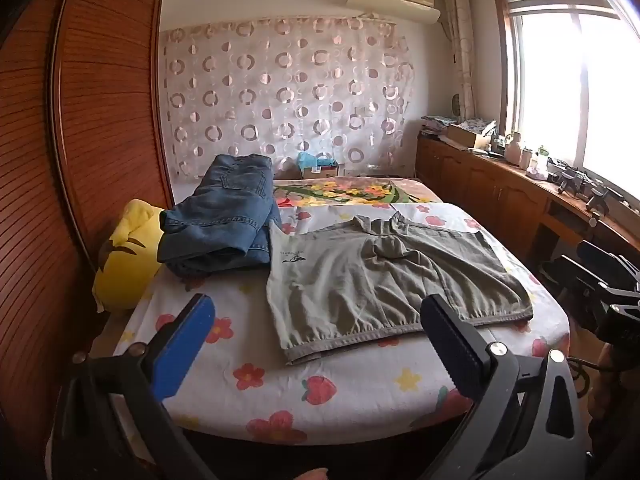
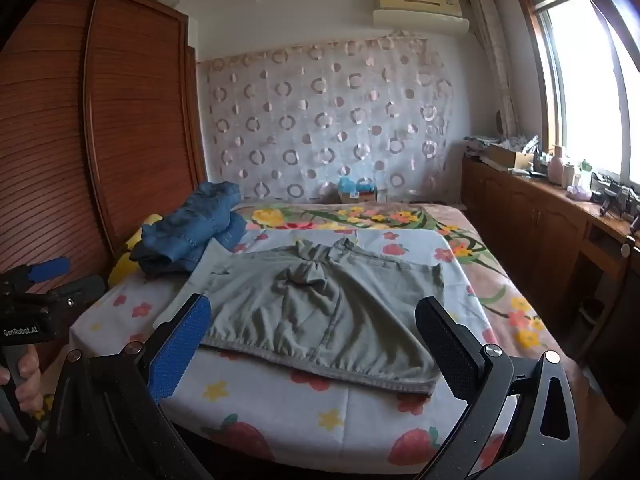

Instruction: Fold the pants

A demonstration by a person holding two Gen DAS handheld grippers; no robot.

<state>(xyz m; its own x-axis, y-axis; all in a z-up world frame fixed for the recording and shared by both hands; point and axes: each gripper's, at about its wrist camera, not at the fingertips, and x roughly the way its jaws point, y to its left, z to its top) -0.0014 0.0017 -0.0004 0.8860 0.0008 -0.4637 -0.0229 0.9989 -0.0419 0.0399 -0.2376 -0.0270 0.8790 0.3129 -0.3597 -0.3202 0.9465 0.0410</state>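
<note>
Grey-green pants (image 1: 384,276) lie spread flat on the flowered bed sheet (image 1: 280,392), waistband toward me; the same pants (image 2: 320,316) fill the middle of the right wrist view. My left gripper (image 1: 316,328) hovers open before the bed's near edge, nothing between its fingers. My right gripper (image 2: 312,336) is open too, held above the waistband's near hem without touching it. A hand (image 2: 24,376) holds the left gripper's handle at the left edge of the right wrist view.
Folded blue jeans (image 1: 224,220) are stacked at the bed's left, beside a yellow pillow (image 1: 124,256). A wooden wardrobe (image 1: 100,120) stands to the left. A long low cabinet (image 1: 500,188) with clutter runs under the window on the right.
</note>
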